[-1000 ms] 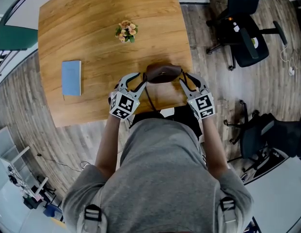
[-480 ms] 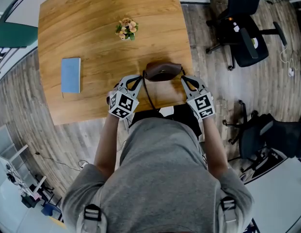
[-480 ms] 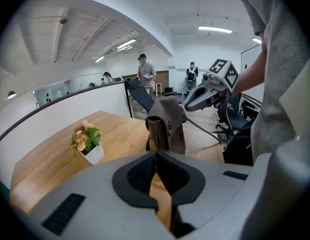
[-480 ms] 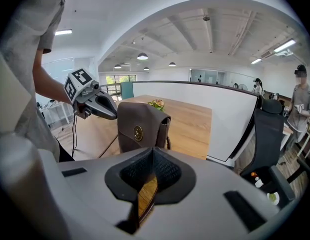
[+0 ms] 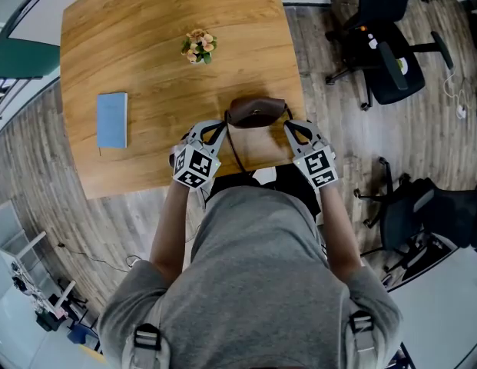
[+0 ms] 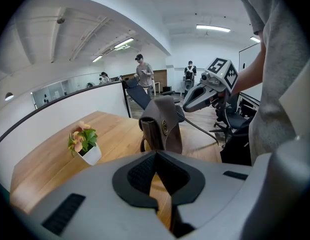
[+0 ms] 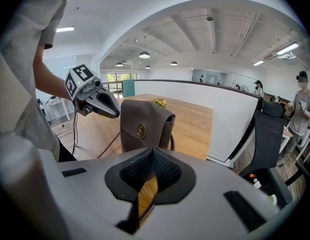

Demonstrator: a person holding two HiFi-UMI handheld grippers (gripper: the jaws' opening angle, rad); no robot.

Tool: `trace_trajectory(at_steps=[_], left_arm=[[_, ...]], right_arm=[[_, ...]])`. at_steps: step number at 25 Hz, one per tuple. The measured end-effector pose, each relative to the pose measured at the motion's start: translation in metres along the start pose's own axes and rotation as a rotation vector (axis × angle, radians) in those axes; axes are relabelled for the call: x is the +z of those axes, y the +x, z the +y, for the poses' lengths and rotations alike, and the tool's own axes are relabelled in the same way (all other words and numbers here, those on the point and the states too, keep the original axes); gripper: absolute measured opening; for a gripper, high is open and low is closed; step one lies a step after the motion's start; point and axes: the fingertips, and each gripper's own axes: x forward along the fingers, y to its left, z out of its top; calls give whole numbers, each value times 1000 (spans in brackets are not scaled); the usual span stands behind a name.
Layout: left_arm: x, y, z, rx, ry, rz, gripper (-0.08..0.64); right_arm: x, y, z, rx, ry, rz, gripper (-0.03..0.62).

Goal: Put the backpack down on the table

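Observation:
A brown leather backpack [image 5: 257,114] stands upright on the wooden table [image 5: 146,37], near its front edge. My left gripper [image 5: 221,127] is just left of it and my right gripper [image 5: 289,126] just right of it, both tips close to the bag's sides. In the left gripper view the backpack [image 6: 162,126] stands beyond my shut jaws [image 6: 155,156], with the right gripper [image 6: 188,103] past it. In the right gripper view the bag [image 7: 142,126] stands ahead of shut jaws [image 7: 152,166], and the left gripper [image 7: 114,112] is beside it. Nothing shows between either pair of pads. A dark strap [image 5: 235,156] trails toward me.
A small potted flower [image 5: 200,48] sits mid-table and a blue book [image 5: 113,121] lies at the left. Black office chairs [image 5: 384,44] stand on the floor to the right. People [image 6: 144,76] stand far off in the room.
Both grippers' jaws have closed beside the backpack. The hands have barely shifted and the bag stays standing in the same spot.

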Motion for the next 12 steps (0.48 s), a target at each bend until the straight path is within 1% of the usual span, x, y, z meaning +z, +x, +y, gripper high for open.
trace_trajectory(at_steps=[12], left_arm=[[1,1,-4,3,0,6,21]], right_arm=[[-3,1,2,13,-5,11,5]])
